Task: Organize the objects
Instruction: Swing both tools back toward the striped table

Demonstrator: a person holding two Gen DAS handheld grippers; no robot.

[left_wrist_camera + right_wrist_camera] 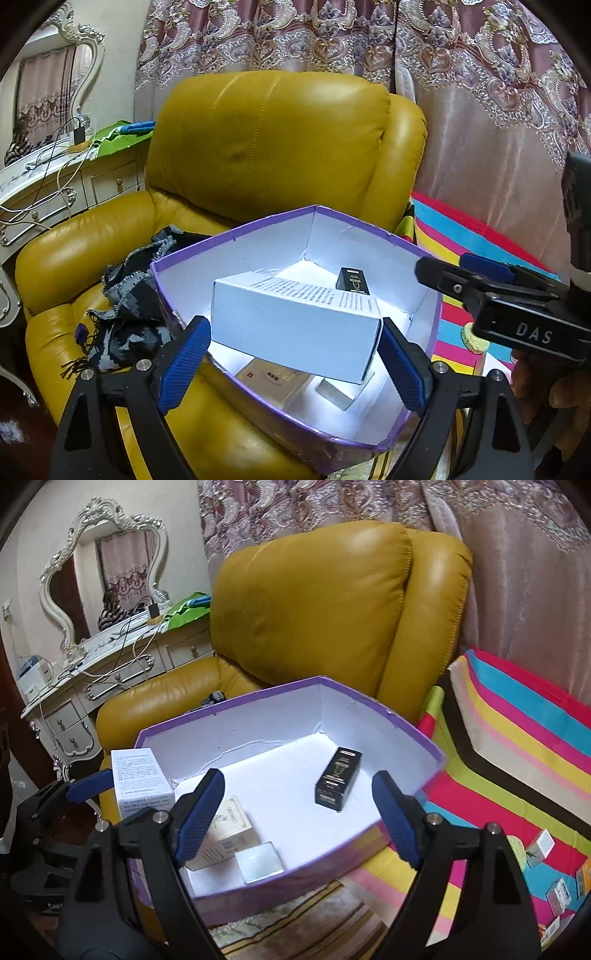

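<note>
- Dressing table [110,686], far left: white, ornate, with mirror [103,572] above; cables and a charger lying across the top. Not part of the sorting, by the look of it.
- Dark scarf [129,306]: bunched on the yellow armchair [258,147] seat, just left of the tray. Untouched.
- Left gripper [295,358]: closed on the white carton, blue pads pressed to its two short ends. Held above the tray's near-left part, tilted, clear of the floor; probably on the way down for release.
- White carton [295,317]: oblong, printed text on the top face. Carried lengthwise between the pads so the flat underside can meet the tray floor.
- Purple-edged tray [406,727]: shallow cardboard box, white inside, resting on the chair seat. Collection point for the task.
- Beige box [229,830] and small clear-topped box [258,860]: lying in the tray's near corner, side by side, directly below the carried carton. Risk of the carton landing on them.
- Black box [338,777]: flat on the tray floor towards the right, well apart from the others.
- Right gripper [295,812]: spread wide, nothing between the pads; hovering over the tray's near rim.
- Striped cloth [517,757], right: several small boxes [539,843] scattered along the lower right, likely next for collection.
</note>
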